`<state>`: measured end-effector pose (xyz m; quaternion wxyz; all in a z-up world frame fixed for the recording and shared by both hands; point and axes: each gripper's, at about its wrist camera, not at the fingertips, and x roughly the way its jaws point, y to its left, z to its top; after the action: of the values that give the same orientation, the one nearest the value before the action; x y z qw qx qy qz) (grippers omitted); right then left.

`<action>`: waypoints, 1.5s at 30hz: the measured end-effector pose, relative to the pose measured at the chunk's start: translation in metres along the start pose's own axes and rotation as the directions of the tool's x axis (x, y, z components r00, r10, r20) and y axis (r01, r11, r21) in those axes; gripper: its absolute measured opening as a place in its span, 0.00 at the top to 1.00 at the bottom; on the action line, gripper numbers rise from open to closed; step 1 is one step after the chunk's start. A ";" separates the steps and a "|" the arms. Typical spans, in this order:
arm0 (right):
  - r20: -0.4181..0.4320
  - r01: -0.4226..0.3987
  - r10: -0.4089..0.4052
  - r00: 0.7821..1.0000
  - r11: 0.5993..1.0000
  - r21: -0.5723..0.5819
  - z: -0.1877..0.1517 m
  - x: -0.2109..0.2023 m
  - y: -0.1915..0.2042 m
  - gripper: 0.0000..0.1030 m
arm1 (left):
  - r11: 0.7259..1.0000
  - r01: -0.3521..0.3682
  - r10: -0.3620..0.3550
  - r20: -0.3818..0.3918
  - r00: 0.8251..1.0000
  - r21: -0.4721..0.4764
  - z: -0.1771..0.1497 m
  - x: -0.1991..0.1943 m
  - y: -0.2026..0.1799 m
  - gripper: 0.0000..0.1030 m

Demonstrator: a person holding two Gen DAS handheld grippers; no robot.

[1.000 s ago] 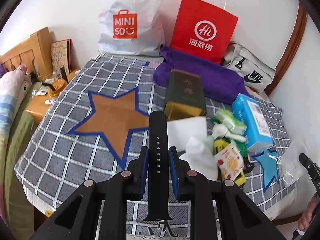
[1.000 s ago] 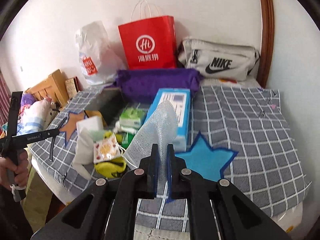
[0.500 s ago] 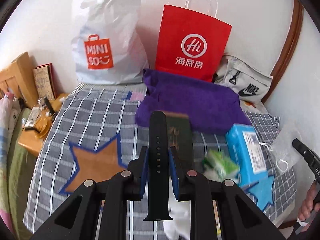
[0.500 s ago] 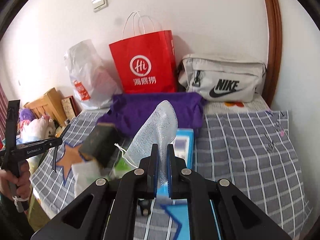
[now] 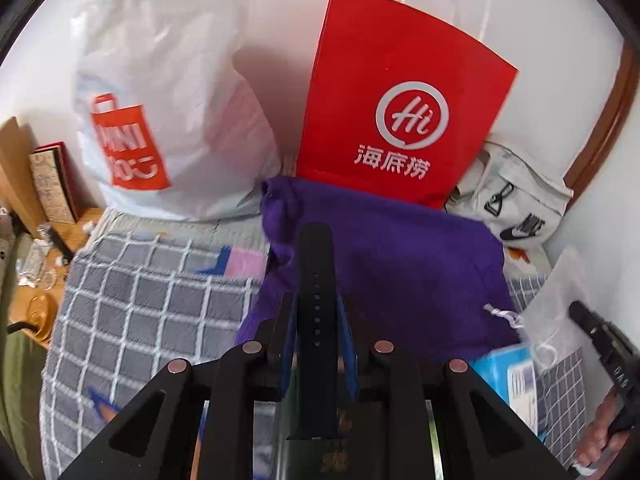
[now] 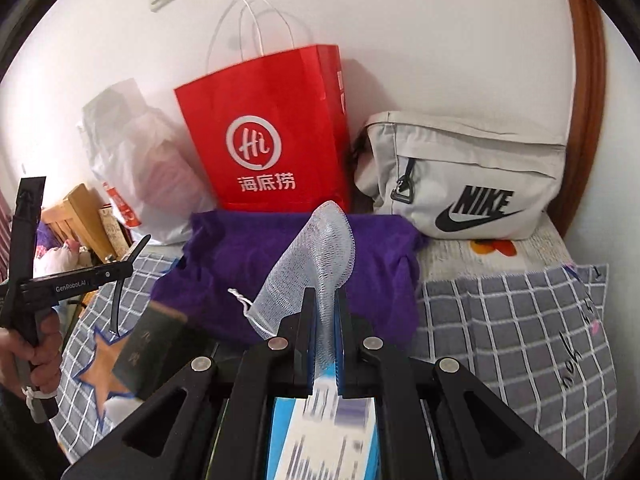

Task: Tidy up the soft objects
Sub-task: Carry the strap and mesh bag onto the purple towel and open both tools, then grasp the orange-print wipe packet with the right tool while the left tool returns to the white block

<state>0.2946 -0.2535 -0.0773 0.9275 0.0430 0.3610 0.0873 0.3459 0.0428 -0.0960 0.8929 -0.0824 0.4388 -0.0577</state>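
My left gripper is shut on a black perforated watch strap, which stands upright between the pads over the purple cloth bag. In the right wrist view that strap hangs from the left gripper, held by a hand at the left edge. My right gripper is shut on a white mesh pouch with a drawstring, also above the purple cloth bag. The same mesh pouch shows at the right in the left wrist view.
A red paper bag, a white plastic shopping bag and a grey Nike bag line the wall on the checked bedspread. A blue box, a dark book and an orange star patch lie nearer. A wooden nightstand stands left.
Both grippers have moved forward toward the wall with their loads. The bags and purple cloth bag loom larger; the tissue, snack packets and most of the star have dropped out of view.
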 end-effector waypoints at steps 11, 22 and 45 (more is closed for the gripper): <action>-0.083 -0.003 0.001 0.997 1.000 -0.019 0.032 0.082 -0.004 0.92 | 0.998 0.050 -0.052 -0.069 0.996 -0.034 0.040 0.072 0.003 0.81; -0.252 -0.018 0.015 0.968 1.000 -0.009 0.020 0.148 -0.021 0.88 | 0.997 0.053 -0.061 -0.156 0.986 -0.055 0.043 0.127 0.006 0.81; -0.159 0.070 -0.066 0.985 0.997 0.020 0.006 0.059 -0.021 0.15 | 1.000 -0.010 0.008 -0.133 0.991 -0.017 0.030 0.070 -0.005 0.42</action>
<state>0.3442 -0.2625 -0.1153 0.8977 0.0355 0.4359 0.0541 0.4123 0.0281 -0.1308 0.8612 -0.0844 0.4981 -0.0552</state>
